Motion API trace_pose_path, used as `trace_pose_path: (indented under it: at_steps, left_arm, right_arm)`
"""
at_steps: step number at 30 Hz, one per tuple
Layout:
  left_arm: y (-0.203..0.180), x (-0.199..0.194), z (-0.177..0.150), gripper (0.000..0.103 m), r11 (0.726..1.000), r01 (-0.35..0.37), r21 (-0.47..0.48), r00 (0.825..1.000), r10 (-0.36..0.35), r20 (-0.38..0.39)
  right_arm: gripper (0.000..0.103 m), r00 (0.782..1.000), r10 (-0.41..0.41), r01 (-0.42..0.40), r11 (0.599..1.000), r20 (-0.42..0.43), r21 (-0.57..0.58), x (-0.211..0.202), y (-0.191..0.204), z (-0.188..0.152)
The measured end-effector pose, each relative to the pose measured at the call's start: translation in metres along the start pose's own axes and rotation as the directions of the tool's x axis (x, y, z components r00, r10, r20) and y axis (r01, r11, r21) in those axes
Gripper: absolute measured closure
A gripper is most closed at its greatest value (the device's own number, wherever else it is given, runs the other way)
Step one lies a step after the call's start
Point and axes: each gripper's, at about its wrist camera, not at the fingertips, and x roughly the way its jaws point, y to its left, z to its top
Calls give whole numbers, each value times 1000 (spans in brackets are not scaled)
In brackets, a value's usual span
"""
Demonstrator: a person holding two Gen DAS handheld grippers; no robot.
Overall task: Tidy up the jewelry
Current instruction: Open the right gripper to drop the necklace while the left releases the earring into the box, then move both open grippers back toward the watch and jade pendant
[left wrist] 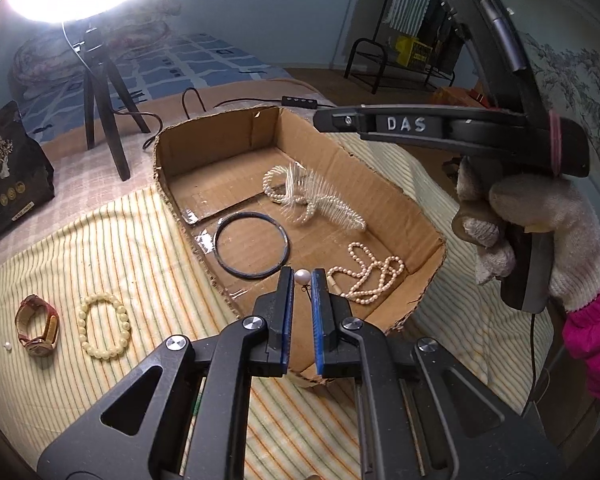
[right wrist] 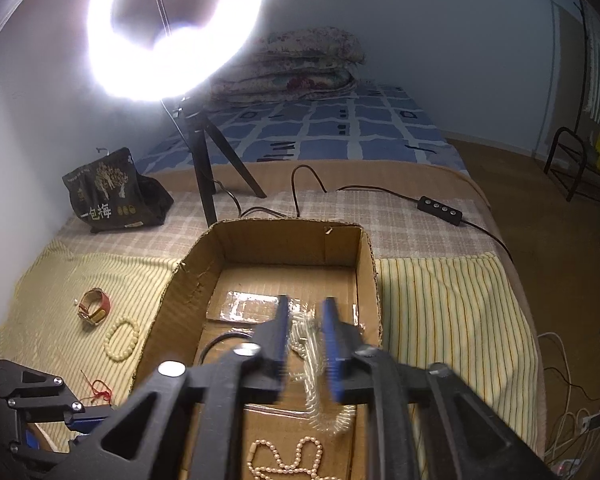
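Left to right: watch (left wrist: pixel 38 328) and bead bracelet (left wrist: pixel 104 328) lie on the striped cloth (left wrist: pixel 140 240) at nine o'clock of the cardboard box (left wrist: pixel 400 200). Left claw (left wrist: pixel 302 280), parted, has a pearl earring (left wrist: pixel 302 277) between its tips over the box, probably mid-drop. Right claw (right wrist: pixel 306 312), released, hangs above the coiled band (right wrist: pixel 320 400).
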Motion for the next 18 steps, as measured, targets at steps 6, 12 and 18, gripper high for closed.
trace_pose_path:
  at_steps: [6,12,18]
  left_arm:
    - [5,-6,-3,49,1000,-3,-4,1000,3,6]
    - [13,-12,-5,41,1000,-8,-26,1000,8,11]
    - [17,-18,-5,41,999,-7,-39,1000,8,19]
  right_arm:
    - [14,998,-43,41,998,45,37,-9,2,0]
    - [0,993,-93,88,994,72,63,-16,5,1]
    - [0,990,-121,120,993,67,17,-21,19,1]
